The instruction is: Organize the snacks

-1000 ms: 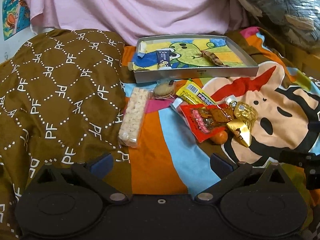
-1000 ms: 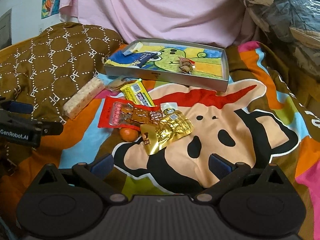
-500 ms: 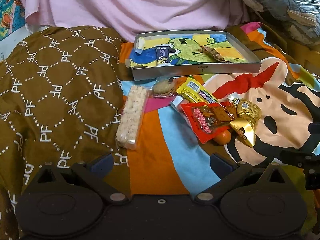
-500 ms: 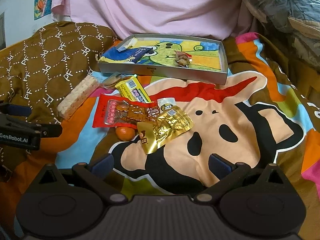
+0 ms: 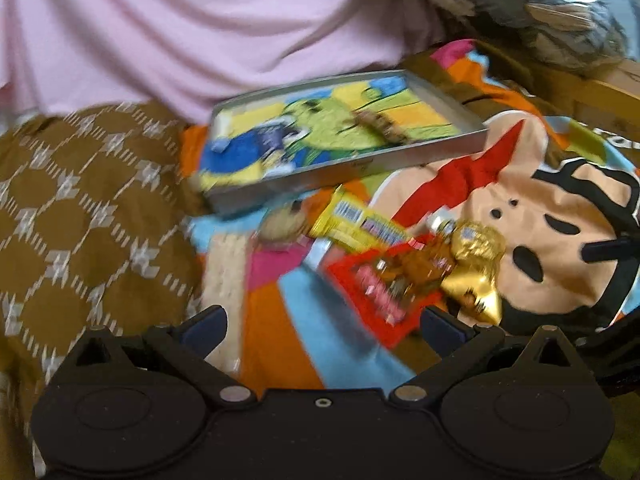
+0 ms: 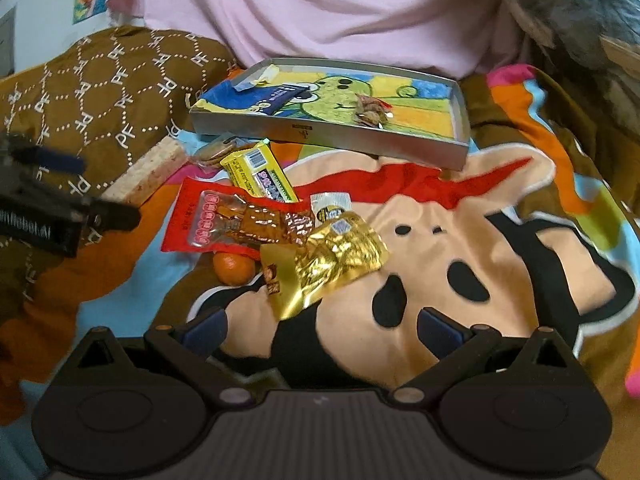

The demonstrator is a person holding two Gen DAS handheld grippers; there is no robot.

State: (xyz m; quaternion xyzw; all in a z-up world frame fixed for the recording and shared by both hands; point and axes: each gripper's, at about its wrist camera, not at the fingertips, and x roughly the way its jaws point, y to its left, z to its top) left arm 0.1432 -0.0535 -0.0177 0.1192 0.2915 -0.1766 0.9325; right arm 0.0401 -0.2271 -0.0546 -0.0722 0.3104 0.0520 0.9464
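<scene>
A pile of snacks lies on the cartoon blanket: a red packet (image 6: 224, 220), a gold foil packet (image 6: 332, 260), a yellow bar (image 6: 260, 172), an orange (image 6: 234, 268), a round biscuit (image 6: 214, 152) and a pale rice bar (image 6: 150, 176). Behind them a grey tray (image 6: 320, 136) holds a blue packet (image 6: 280, 94) and a small brown snack (image 6: 370, 108). My right gripper (image 6: 320, 328) is open and empty, just short of the gold packet. My left gripper (image 5: 322, 326) is open and empty; the red packet (image 5: 384, 288) and rice bar (image 5: 226, 280) are near its fingers. That view is blurred.
A brown patterned pillow (image 6: 100, 92) lies left of the snacks. A pink cloth (image 6: 320, 8) hangs behind the tray. Bagged bedding (image 5: 560, 8) is piled at the far right. The left gripper (image 6: 48, 208) shows at the left edge of the right wrist view.
Both grippers have moved forward toward the snack pile, which now looks larger and closer. The left wrist view has tilted and blurred with motion. Nothing was grasped.
</scene>
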